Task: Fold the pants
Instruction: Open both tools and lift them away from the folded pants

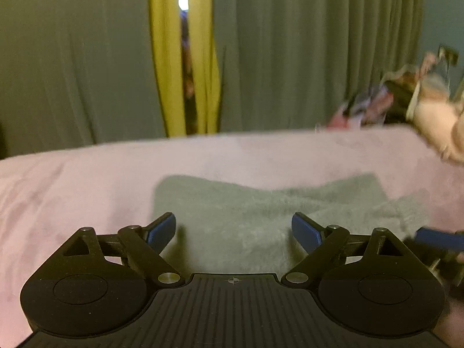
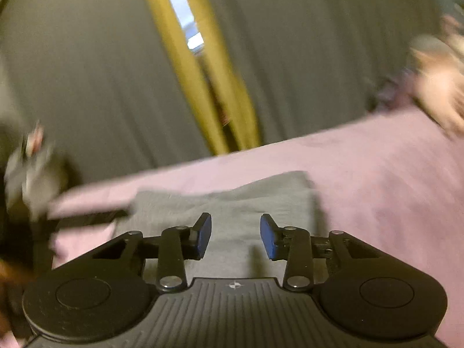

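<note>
Left wrist view: your left tongs (image 1: 233, 229) gape empty over the folded pants (image 1: 261, 203). Right tongs (image 2: 235, 236) stand part-open, empty. Next, probably tidy edges.

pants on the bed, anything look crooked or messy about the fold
Mostly tidy. The grey pants lie folded flat on the pink blanket. The far edge dips in the middle instead of running straight, and in the left wrist view the near right layer sits slightly off the one beneath. Neither hand-held gripper holds them. Motion blur hides finer detail.

Pink bedspread (image 1: 87, 179), grey-green curtains (image 1: 290, 58), yellow edging (image 1: 165, 72).
</note>
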Demonstrator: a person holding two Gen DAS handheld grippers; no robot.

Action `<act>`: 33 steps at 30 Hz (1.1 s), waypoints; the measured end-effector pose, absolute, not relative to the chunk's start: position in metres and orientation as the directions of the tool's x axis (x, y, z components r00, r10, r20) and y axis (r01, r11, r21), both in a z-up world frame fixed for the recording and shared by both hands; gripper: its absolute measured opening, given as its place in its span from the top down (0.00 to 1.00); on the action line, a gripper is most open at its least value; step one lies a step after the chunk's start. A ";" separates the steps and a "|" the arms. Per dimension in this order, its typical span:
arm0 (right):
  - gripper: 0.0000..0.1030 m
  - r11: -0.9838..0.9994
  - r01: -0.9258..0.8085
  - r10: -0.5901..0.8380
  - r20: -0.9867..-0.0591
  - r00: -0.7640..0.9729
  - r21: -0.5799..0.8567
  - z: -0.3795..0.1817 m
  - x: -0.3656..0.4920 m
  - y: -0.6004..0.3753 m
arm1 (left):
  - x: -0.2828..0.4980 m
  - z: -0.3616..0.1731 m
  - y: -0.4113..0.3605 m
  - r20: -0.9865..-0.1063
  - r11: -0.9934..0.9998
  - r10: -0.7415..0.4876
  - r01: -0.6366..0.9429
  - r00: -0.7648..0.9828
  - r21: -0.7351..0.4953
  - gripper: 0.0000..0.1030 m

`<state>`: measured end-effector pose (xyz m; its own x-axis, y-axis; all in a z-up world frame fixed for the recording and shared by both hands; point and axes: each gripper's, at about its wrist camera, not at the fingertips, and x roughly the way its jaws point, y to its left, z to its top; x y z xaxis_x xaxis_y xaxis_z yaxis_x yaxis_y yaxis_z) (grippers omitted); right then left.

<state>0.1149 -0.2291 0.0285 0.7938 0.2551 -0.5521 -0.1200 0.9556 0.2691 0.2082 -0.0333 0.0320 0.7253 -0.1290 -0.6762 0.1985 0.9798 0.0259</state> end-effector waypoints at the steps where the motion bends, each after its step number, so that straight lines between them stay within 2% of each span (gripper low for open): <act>1: 0.65 0.962 -0.138 0.254 -0.579 0.775 0.237 0.020 0.124 -0.223 | 0.216 0.025 -0.040 -0.695 0.979 -0.115 0.200 0.710 0.043 0.14; 3: 0.68 0.981 -0.123 0.191 -0.660 0.727 0.148 -0.003 0.140 -0.215 | 0.229 0.011 -0.042 -0.710 0.977 -0.078 0.196 0.700 0.086 0.15; 4: 0.79 0.984 -0.128 0.179 -0.658 0.732 0.125 -0.010 0.140 -0.214 | 0.233 0.007 -0.042 -0.716 0.975 -0.070 0.198 0.694 0.096 0.15; 5: 0.85 0.985 -0.128 0.171 -0.641 0.748 0.113 -0.014 0.140 -0.217 | 0.237 0.003 -0.043 -0.727 0.975 -0.053 0.192 0.685 0.110 0.16; 6: 0.96 0.985 -0.127 0.173 -0.631 0.756 0.118 -0.017 0.140 -0.223 | 0.239 0.000 -0.042 -0.727 0.975 -0.040 0.186 0.686 0.122 0.19; 7: 1.00 0.983 -0.121 0.181 -0.633 0.753 0.138 -0.017 0.142 -0.228 | 0.238 0.001 -0.043 -0.715 0.974 -0.025 0.178 0.699 0.140 0.23; 9: 1.00 0.977 -0.106 0.203 -0.644 0.737 0.186 -0.008 0.142 -0.236 | 0.232 0.007 -0.045 -0.661 0.971 0.050 0.117 0.748 0.206 0.23; 11: 1.00 0.981 -0.106 0.185 -0.625 0.759 0.162 0.006 0.131 -0.233 | 0.219 0.015 -0.038 -0.630 0.973 0.101 0.055 0.770 0.223 0.19; 12: 0.95 0.979 -0.116 0.195 -0.614 0.765 0.165 0.008 0.126 -0.233 | 0.211 0.020 -0.030 -0.635 0.983 0.054 0.071 0.771 0.171 0.17; 15: 0.94 0.954 -0.189 0.294 -0.619 0.729 0.231 0.013 0.092 -0.227 | 0.166 0.029 0.002 -0.651 0.990 -0.133 0.128 0.747 -0.056 0.07; 16: 0.94 0.949 -0.208 0.313 -0.625 0.715 0.238 0.011 0.081 -0.224 | 0.152 0.027 0.010 -0.651 0.983 -0.185 0.144 0.737 -0.116 0.07; 17: 0.93 0.945 -0.224 0.327 -0.632 0.703 0.239 0.007 0.073 -0.220 | 0.136 0.022 0.016 -0.662 0.977 -0.212 0.149 0.719 -0.151 0.06; 18: 0.92 0.948 -0.229 0.320 -0.649 0.690 0.223 0.001 0.066 -0.218 | 0.125 0.013 0.019 -0.694 0.981 -0.193 0.139 0.694 -0.133 0.06; 20: 0.91 0.960 -0.188 0.281 -0.692 0.665 0.210 -0.011 0.061 -0.220 | 0.117 -0.007 0.022 -0.779 0.996 -0.063 0.083 0.624 -0.014 0.06; 21: 0.91 0.958 -0.152 0.281 -0.704 0.652 0.242 -0.012 0.059 -0.225 | 0.111 -0.012 0.030 -0.799 0.999 -0.023 0.047 0.601 0.006 0.06; 23: 0.91 0.959 -0.095 0.264 -0.716 0.646 0.268 -0.005 0.055 -0.233 | 0.089 -0.005 0.050 -0.787 0.994 -0.096 0.019 0.610 -0.106 0.05; 24: 0.87 0.964 -0.090 0.246 -0.710 0.660 0.250 0.002 0.047 -0.234 | 0.081 0.000 0.054 -0.781 0.990 -0.117 0.005 0.613 -0.144 0.05; 26: 0.48 0.972 -0.097 0.223 -0.705 0.673 0.214 0.013 0.034 -0.234 | 0.066 0.011 0.058 -0.778 0.989 -0.104 -0.015 0.619 -0.144 0.02; 27: 0.10 0.974 -0.109 0.220 -0.700 0.679 0.201 0.017 0.025 -0.234 | 0.058 0.016 0.058 -0.776 0.993 -0.081 -0.019 0.626 -0.120 0.02; 28: 0.04 0.973 -0.128 0.227 -0.685 0.692 0.193 0.021 0.010 -0.232 | 0.054 0.018 0.053 -0.775 0.996 -0.057 -0.022 0.630 -0.091 0.01; 30: 0.04 0.969 -0.153 0.246 -0.673 0.698 0.196 0.027 -0.004 -0.229 | 0.037 0.022 0.044 -0.783 0.999 -0.013 -0.019 0.622 -0.032 0.00; 33: 0.04 0.966 -0.096 0.241 -0.699 0.673 0.241 0.028 -0.017 -0.229 | 0.013 0.019 0.034 -0.812 1.000 0.016 -0.009 0.584 0.014 0.00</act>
